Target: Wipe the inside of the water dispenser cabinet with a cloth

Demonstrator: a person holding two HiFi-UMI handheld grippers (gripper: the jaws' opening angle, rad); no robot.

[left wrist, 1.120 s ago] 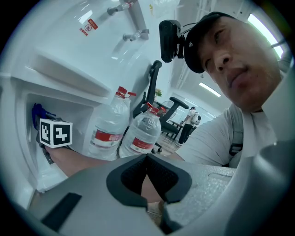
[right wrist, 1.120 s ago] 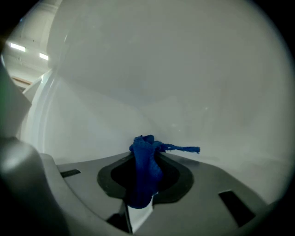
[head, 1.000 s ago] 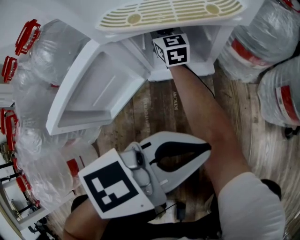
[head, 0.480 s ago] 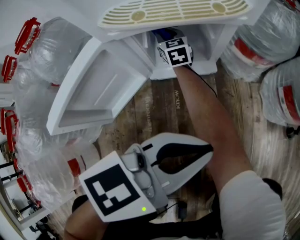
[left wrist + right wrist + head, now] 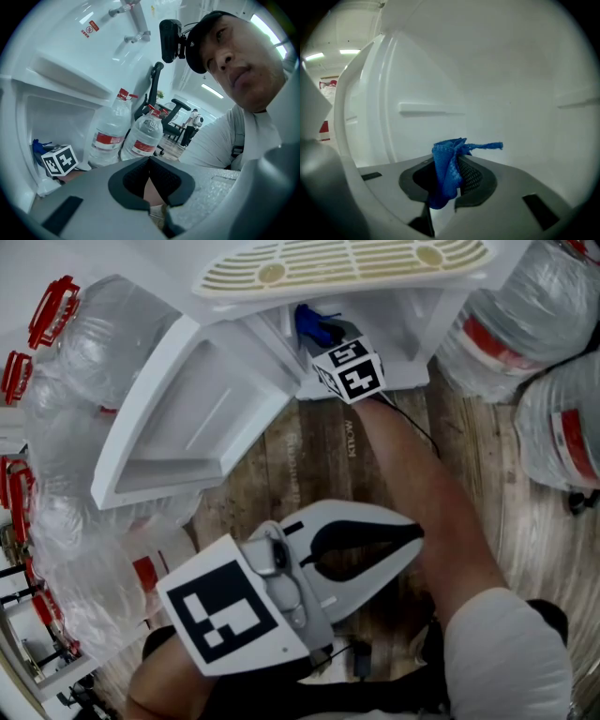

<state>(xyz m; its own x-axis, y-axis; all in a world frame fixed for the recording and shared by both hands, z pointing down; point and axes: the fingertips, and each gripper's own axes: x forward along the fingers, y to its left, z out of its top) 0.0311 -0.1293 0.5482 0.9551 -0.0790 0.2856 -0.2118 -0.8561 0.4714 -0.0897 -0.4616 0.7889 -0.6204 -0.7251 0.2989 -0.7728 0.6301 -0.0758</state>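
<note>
Right gripper (image 5: 451, 161): jaws clamped on bunched blue cloth (image 5: 445, 173), reaching into the open cabinet (image 5: 487, 70) to bring cloth to its white walls; left gripper (image 5: 150, 161): jaws together, empty, idle outside.

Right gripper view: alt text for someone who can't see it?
The right gripper is shut on a bunched blue woven cloth, facing the smooth white plastic cabinet wall. A shallow horizontal ledge crosses that wall.
</note>
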